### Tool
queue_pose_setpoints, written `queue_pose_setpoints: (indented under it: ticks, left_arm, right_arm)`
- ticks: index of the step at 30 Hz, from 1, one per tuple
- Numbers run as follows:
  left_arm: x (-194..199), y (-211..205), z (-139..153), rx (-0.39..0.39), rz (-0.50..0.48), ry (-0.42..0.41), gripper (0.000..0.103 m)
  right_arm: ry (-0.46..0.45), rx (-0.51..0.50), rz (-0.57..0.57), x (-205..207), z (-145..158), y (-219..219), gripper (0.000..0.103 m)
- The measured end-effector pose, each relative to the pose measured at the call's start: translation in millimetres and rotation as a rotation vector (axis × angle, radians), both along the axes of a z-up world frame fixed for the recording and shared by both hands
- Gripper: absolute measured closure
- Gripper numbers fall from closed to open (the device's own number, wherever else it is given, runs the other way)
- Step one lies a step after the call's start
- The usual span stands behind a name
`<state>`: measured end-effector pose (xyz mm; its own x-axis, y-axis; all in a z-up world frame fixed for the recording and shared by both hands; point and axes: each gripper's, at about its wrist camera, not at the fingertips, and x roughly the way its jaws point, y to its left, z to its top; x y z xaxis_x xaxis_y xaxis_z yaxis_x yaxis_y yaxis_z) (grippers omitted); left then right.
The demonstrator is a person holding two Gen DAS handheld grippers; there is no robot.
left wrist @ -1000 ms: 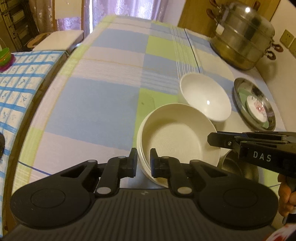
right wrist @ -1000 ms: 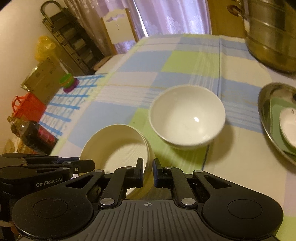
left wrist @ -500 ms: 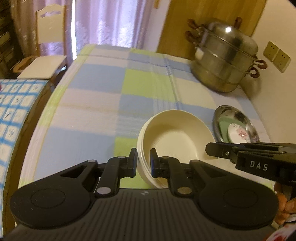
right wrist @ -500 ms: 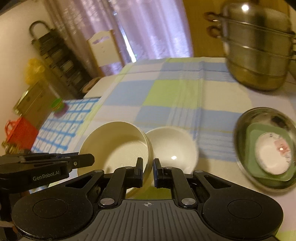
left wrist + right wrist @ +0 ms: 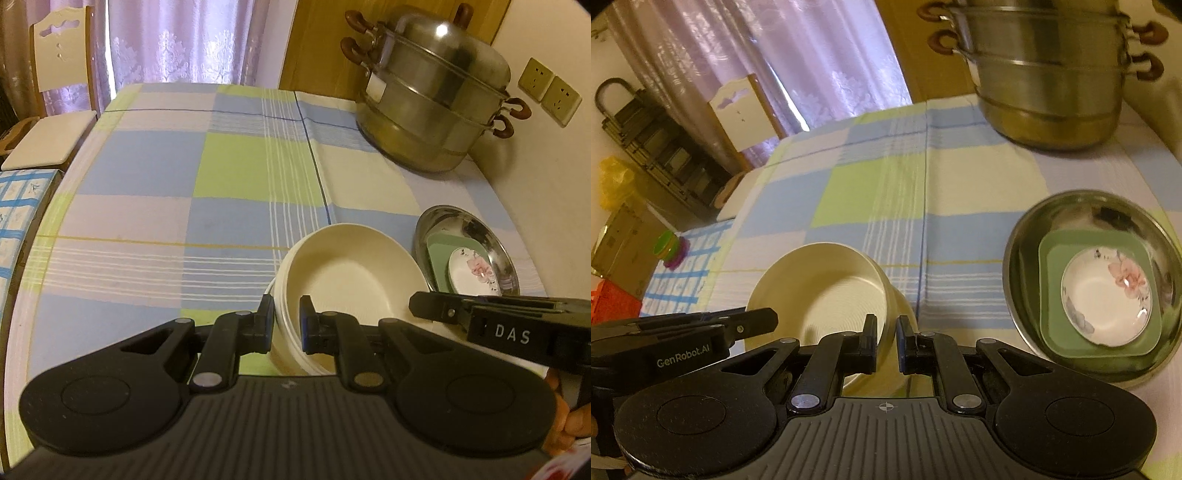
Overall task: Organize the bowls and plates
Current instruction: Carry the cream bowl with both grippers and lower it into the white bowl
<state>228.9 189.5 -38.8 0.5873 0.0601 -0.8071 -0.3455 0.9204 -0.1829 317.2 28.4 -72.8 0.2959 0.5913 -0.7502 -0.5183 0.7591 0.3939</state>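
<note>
While both tools share one load, the cream bowl (image 5: 351, 273) hangs between them above the checked tablecloth (image 5: 155, 177), carried clear of the table. Farthest left, the left gripper (image 5: 286, 321) is clamped on the bowl's near-left rim, one pad outside the wall and one inside, so the rim runs straight through its narrow gap. A second pale edge shows just under that rim, which may be another bowl nested beneath; I cannot tell for sure. The two-sided hold looks chosen to keep a wide, deep bowl level, since a single pinch on one edge would likely let it tip.

Moving right, the right gripper (image 5: 887, 339) is closed on the opposite rim in the same way, wall between its pads, with the bowl's hollow lying to its left and ahead. Each tool's black body shows at the edge of the other's view, so the two stand close, facing across the bowl.

Farther right, a steel basin (image 5: 1027, 236) rests on the cloth holding a green square plate (image 5: 1052, 254) with a small flowered dish (image 5: 1104, 299) on top, seemingly a stack sorted by size. The bowl hangs just beside this basin, not touching it. Behind it, a tiered steamer pot (image 5: 432, 110) stands near the wall.
</note>
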Motion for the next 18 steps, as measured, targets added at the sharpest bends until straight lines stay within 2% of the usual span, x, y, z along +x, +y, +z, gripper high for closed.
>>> queue_pose_setpoints:
  ticks: [13,18]
  left_arm:
    - [7,5,-21,-0.035,0.004,0.060,0.091]
    - [7,7,-22,-0.045,0.009,0.057,0.090]
  right_arm:
    - [0.059,-0.020,-0.011,8,-13,2,0.092]
    - [0.047,-0.024,-0.008,9,-16,4,0.092]
